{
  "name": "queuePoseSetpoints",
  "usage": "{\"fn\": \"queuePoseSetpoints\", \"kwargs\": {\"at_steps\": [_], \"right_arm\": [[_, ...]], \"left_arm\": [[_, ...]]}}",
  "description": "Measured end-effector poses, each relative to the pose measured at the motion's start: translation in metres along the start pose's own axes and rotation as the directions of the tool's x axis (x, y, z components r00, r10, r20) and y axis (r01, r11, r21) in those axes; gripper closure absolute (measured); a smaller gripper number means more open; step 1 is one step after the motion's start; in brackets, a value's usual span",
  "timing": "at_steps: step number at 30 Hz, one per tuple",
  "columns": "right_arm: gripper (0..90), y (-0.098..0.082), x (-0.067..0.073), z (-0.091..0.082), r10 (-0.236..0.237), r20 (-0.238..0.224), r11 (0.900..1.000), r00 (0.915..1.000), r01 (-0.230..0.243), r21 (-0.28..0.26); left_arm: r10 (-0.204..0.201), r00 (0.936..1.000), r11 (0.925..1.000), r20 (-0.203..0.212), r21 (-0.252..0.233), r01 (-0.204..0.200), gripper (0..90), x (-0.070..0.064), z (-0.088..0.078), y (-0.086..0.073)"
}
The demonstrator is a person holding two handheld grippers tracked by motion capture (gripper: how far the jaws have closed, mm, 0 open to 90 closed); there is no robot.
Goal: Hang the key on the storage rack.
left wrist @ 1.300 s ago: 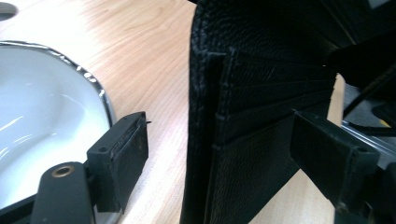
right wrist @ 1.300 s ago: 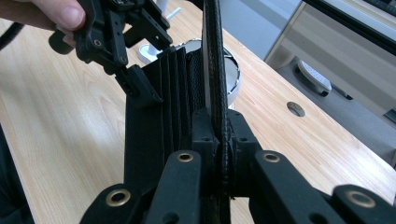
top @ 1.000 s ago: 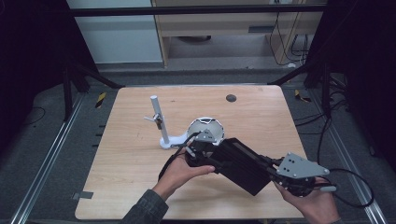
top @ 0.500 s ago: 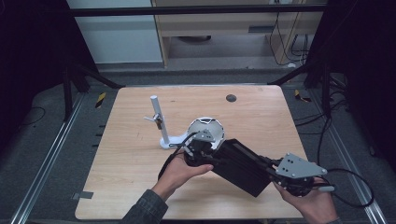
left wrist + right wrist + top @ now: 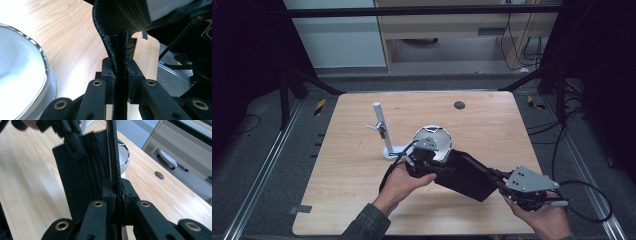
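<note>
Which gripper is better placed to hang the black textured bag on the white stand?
Left, probably. The left gripper is clamped on the black textured bag at the end nearest the white stand; the right gripper holds the far end.

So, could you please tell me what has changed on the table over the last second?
The left tool has just been closing and now pinches the stitched edge of the black bag. The right tool stays clamped on the bag's other edge. Both hands, the white bowl and the white stand kept their places.
</note>
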State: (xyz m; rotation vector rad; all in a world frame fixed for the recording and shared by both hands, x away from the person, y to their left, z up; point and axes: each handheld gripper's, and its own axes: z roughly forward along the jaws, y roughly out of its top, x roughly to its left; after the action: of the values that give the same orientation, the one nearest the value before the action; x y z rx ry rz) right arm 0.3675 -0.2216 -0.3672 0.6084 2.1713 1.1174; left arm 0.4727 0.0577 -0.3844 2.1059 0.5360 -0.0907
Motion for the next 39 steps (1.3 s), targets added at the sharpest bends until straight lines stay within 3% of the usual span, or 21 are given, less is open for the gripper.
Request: {"fn": "queuePoseSetpoints", "kwargs": {"at_steps": [5, 13, 15, 20, 24, 28, 29, 30, 34, 37, 39], "right_arm": [[80.8, -0.009, 0.007, 0.006, -0.005, -0.009, 1.0, 0.9999, 0.005, 0.013], [52.2, -0.018, 0.024, 0.018, 0.031, -0.092, 0.999, 0.9953, -0.03, 0.011], [48.8, -0.019, 0.026, 0.02, 0.039, -0.106, 0.999, 0.9936, -0.039, 0.006], [36.6, -0.023, 0.025, 0.02, 0.07, -0.111, 0.997, 0.9914, -0.072, -0.014], [30.7, -0.028, 0.021, 0.019, 0.095, -0.056, 0.995, 0.9939, -0.097, -0.035], [29.4, -0.038, 0.013, 0.02, 0.147, 0.011, 0.988, 0.9891, -0.146, -0.055], [29.3, -0.045, 0.009, 0.021, 0.186, 0.055, 0.981, 0.981, -0.182, -0.066], [29.3, -0.045, 0.009, 0.021, 0.186, 0.055, 0.981, 0.981, -0.182, -0.066], [28.2, -0.059, 0.004, 0.026, 0.225, 0.156, 0.974, 0.9618, -0.216, -0.07], [27.4, -0.067, 0.004, 0.031, 0.254, 0.185, 0.967, 0.9493, -0.246, -0.065], [27.3, -0.072, 0.005, 0.035, 0.255, 0.196, 0.967, 0.9469, -0.251, -0.046]], "left_arm": [[0.005, 0.9999, 0.9999, -0.015, 0.011, -0.005, 80.8, -0.004, -0.011, 0.006], [0.037, 0.998, 0.9993, -0.051, 0.011, -0.036, 80.9, -0.008, -0.032, 0.021], [0.041, 0.9976, 0.9991, -0.056, 0.01, -0.04, 80.9, -0.008, -0.036, 0.023], [0.058, 0.9944, 0.9978, -0.088, 0.035, -0.056, 80.8, -0.009, -0.046, 0.027], [0.051, 0.993, 0.9985, -0.106, 0.026, -0.048, 80.8, -0.008, -0.056, 0.032], [0.061, 0.9876, 0.998, -0.144, 0.026, -0.058, 80.7, -0.012, -0.068, 0.038], [0.063, 0.9852, 0.9978, -0.159, 0.029, -0.059, 80.7, -0.013, -0.071, 0.04], [0.067, 0.9827, 0.9976, -0.173, 0.033, -0.062, 80.7, -0.014, -0.074, 0.042], [0.089, 0.9713, 0.9958, -0.221, 0.039, -0.082, 80.7, -0.019, -0.086, 0.051], [0.097, 0.9654, 0.9952, -0.242, 0.036, -0.091, 80.7, -0.021, -0.093, 0.057], [0.102, 0.962, 0.9947, -0.253, 0.039, -0.095, 80.7, -0.021, -0.097, 0.06]]}}
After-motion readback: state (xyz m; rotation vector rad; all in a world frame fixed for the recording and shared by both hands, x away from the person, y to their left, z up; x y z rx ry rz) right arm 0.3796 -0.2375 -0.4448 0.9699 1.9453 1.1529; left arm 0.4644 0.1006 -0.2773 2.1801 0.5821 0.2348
